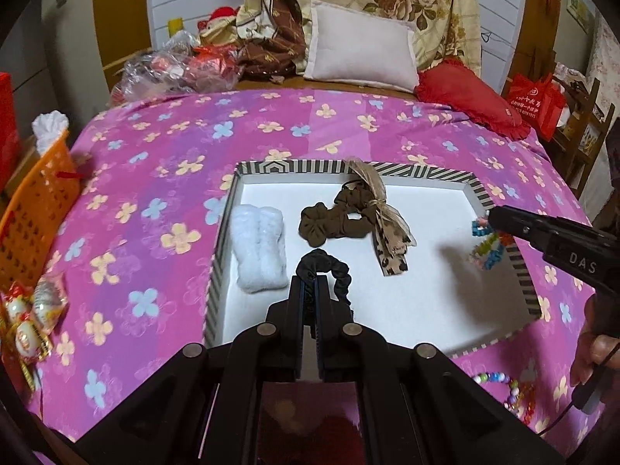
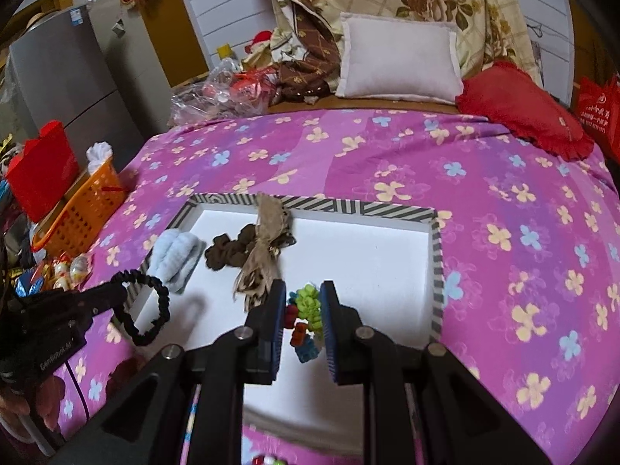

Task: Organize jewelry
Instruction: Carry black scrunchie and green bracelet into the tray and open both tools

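A striped-rim white tray lies on the pink flowered bedspread. In it lie a white fluffy hair piece, a brown scrunchie and a tan leopard ribbon bow. My left gripper is shut on a black scrunchie, held over the tray's near left. My right gripper holds a colourful bead bracelet between its fingers, above the tray's right side.
A loose bead bracelet lies on the bedspread near the tray's front right corner. An orange basket and wrapped sweets sit at the left bed edge. Pillows, a red cushion and plastic bags lie at the back.
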`<state>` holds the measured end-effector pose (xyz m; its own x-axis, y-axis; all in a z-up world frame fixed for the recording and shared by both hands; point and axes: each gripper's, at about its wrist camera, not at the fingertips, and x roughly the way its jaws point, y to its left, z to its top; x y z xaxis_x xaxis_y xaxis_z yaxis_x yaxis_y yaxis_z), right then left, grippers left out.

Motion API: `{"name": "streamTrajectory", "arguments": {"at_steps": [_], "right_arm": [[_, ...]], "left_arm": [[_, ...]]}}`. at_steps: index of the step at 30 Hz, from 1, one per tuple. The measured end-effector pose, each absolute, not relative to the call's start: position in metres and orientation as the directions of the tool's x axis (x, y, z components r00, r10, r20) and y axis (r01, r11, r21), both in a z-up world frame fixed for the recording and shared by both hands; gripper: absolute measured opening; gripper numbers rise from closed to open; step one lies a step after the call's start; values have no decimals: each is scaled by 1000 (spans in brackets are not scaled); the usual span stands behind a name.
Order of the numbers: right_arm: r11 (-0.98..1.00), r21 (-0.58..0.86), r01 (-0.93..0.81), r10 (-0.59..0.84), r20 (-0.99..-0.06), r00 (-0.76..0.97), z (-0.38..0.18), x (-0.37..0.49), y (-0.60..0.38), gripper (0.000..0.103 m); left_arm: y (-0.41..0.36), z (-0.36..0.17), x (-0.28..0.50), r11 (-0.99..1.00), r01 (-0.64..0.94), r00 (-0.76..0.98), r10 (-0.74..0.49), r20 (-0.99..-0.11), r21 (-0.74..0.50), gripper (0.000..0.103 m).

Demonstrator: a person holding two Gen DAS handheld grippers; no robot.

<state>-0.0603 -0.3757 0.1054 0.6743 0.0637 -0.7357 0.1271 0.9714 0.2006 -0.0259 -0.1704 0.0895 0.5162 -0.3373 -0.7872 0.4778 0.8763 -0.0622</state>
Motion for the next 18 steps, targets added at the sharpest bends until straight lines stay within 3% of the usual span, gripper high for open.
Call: {"name": "streamTrajectory", "arguments": {"at_steps": [18], "right_arm": [[962, 192, 196, 34, -791, 611, 63, 35, -383, 18]], "left_arm": [[-186, 49, 27, 895, 446, 465, -258, -847, -28, 0]]}}
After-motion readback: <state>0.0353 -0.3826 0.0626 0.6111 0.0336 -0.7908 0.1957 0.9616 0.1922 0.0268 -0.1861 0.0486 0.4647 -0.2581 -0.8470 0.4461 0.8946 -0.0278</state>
